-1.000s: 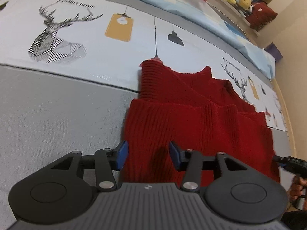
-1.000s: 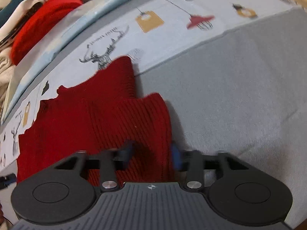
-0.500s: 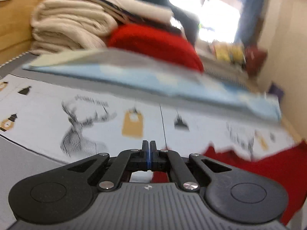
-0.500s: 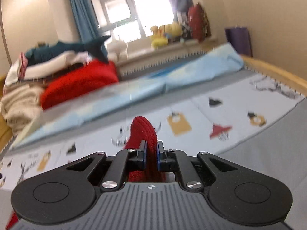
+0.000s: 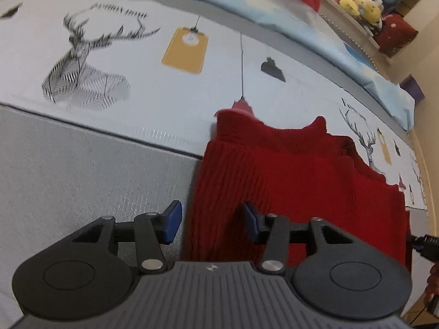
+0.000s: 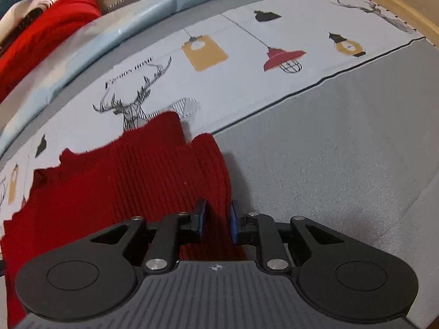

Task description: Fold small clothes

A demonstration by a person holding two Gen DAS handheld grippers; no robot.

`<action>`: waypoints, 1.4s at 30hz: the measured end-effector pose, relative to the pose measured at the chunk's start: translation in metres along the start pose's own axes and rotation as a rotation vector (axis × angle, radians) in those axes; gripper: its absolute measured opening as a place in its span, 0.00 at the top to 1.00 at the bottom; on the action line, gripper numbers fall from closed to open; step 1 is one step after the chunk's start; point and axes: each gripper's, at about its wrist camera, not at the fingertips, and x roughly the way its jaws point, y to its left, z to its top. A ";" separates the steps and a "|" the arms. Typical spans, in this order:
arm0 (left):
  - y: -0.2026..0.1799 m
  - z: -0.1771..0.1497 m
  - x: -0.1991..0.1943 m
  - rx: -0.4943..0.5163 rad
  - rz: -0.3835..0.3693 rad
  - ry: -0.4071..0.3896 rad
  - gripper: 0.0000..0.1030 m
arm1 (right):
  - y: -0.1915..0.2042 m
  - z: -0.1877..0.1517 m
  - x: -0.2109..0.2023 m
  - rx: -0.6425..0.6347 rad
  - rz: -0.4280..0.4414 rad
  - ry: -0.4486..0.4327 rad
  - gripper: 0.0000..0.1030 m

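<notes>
A red ribbed sweater (image 5: 301,181) lay partly folded on a bed (image 5: 82,178) with a grey cover, its far edge reaching a pale printed band (image 6: 247,82) of stags, lamps and tags. The left tool (image 5: 210,223) had just been opening; its blue pads stood spread over the sweater's left edge, not pressing it. The right tool (image 6: 218,220) had also just been opening, its pads narrowly apart around the sweater's right fold. Farther off lay a light blue sheet (image 5: 274,5), piled red fabric (image 6: 41,38) and plush toys (image 5: 356,2) by the window.
</notes>
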 end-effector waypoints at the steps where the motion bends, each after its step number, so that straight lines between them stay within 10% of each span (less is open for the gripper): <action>1: 0.003 -0.001 0.002 -0.005 -0.010 0.007 0.62 | 0.001 0.000 0.000 0.004 0.005 0.002 0.81; 3: 0.004 -0.001 0.000 0.007 -0.032 0.000 0.85 | 0.003 0.000 -0.001 -0.001 0.009 0.005 0.84; 12: -0.029 -0.007 -0.079 0.223 -0.039 -0.397 0.88 | 0.015 0.001 -0.065 -0.021 0.132 -0.355 0.91; 16: -0.045 -0.012 -0.087 0.270 0.093 -0.553 0.86 | 0.026 0.001 -0.079 -0.054 0.149 -0.518 0.90; 21: -0.035 -0.006 -0.055 0.212 0.069 -0.308 0.62 | 0.027 0.007 -0.033 -0.035 0.093 -0.266 0.59; 24: -0.030 -0.014 -0.055 0.193 0.030 -0.224 0.32 | 0.026 -0.005 -0.006 -0.074 0.033 -0.039 0.60; 32: 0.000 -0.061 -0.039 0.205 0.023 0.119 0.30 | -0.002 -0.040 -0.019 -0.077 0.030 0.089 0.51; 36: -0.001 -0.086 -0.045 0.255 0.023 0.137 0.47 | -0.016 -0.058 -0.027 -0.084 0.056 0.140 0.52; 37: -0.001 -0.091 -0.049 0.264 0.021 0.129 0.79 | -0.017 -0.062 -0.031 -0.098 0.065 0.130 0.62; 38: -0.003 -0.094 -0.054 0.268 0.026 0.119 0.86 | -0.018 -0.065 -0.038 -0.113 0.069 0.107 0.71; 42: -0.005 -0.100 -0.092 0.244 0.006 -0.022 0.87 | -0.028 -0.070 -0.075 -0.054 0.158 -0.035 0.86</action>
